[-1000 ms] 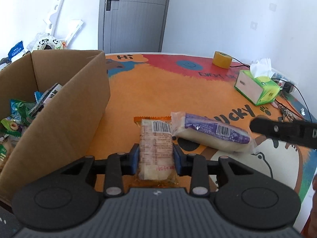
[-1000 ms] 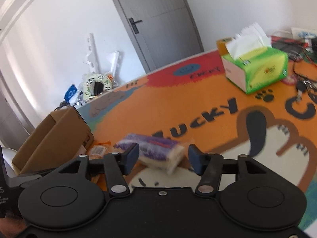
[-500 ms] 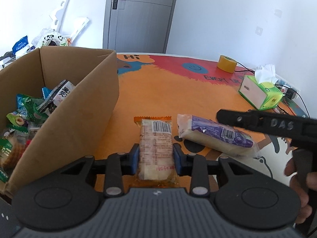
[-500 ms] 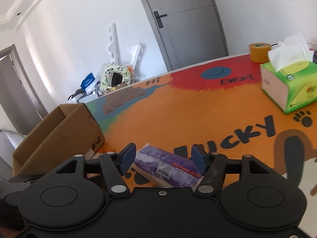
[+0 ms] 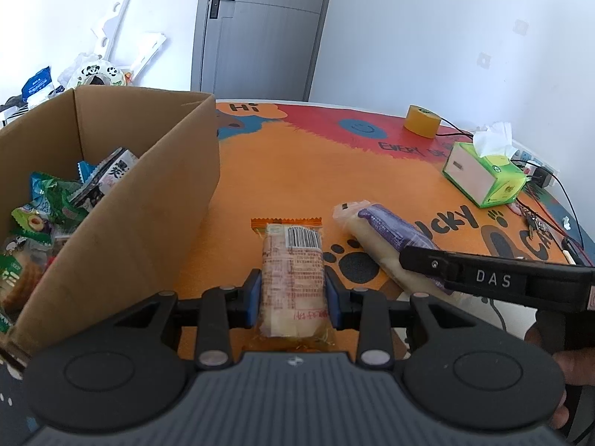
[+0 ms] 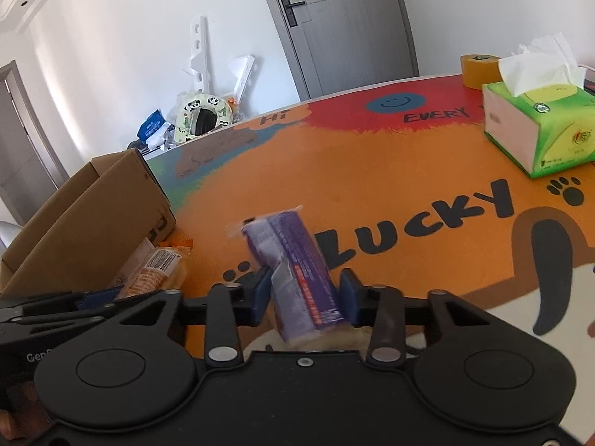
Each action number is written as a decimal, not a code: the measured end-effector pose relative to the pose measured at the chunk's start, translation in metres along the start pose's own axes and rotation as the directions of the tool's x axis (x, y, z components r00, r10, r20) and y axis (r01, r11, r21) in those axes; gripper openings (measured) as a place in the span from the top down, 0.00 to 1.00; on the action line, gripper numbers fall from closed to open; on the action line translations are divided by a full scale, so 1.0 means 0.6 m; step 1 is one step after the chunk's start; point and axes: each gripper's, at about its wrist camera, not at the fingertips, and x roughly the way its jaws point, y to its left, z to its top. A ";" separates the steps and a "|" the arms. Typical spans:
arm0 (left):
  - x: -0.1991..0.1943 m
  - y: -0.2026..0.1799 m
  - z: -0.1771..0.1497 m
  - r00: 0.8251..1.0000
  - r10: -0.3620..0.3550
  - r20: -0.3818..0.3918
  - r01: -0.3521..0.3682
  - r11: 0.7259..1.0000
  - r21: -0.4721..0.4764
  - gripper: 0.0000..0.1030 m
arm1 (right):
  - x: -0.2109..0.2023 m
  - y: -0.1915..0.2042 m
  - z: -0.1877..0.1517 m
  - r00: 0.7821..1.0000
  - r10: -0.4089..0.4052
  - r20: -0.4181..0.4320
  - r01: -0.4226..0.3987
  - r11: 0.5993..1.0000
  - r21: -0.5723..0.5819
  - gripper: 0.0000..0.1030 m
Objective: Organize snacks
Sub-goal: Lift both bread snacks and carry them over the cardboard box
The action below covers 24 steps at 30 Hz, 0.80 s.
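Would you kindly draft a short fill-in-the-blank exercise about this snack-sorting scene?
1. The left gripper is shut on the snack packet with the ____ sealed edge.
2. The right gripper has been closing around the ____ wrapped snack bar.
3. Sorted snacks lie in the brown ____ box.
4. The roll of yellow tape stands beyond the ____ tissue box.

Missing words: orange; purple; cardboard; green

On my surface [image 5: 282, 171], printed orange and red with paw marks and lettering, rest an open cardboard box [image 5: 148, 200] of snacks at left, a tape roll [image 5: 422, 120] and a green tissue box [image 5: 483, 176] far right, cables [image 5: 550, 219] beside it.
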 end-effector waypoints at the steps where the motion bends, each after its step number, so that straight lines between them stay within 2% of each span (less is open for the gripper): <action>1: -0.002 0.000 0.000 1.000 -0.002 0.002 0.002 1.000 0.002 0.67 | 0.000 0.000 0.000 1.000 0.000 0.000 0.000 1.000 0.000 0.65; 9: -0.005 -0.002 -0.005 1.000 -0.005 -0.003 0.005 1.000 0.007 0.67 | -0.034 0.015 -0.020 0.998 -0.049 -0.032 0.050 0.999 0.017 0.64; 13: -0.001 -0.003 -0.009 1.000 0.001 -0.016 0.000 1.000 0.013 0.67 | -0.043 0.030 -0.019 0.999 -0.003 -0.040 0.003 1.000 0.010 0.59; 16: 0.003 -0.001 -0.010 1.000 0.008 -0.028 -0.008 1.000 0.014 0.67 | -0.037 0.038 -0.013 1.000 0.002 -0.023 -0.003 1.000 -0.020 0.51; 24: 0.014 0.005 -0.012 0.999 0.014 -0.038 -0.014 1.000 0.009 0.67 | -0.009 0.044 -0.011 0.999 0.006 -0.032 -0.007 1.000 -0.029 0.49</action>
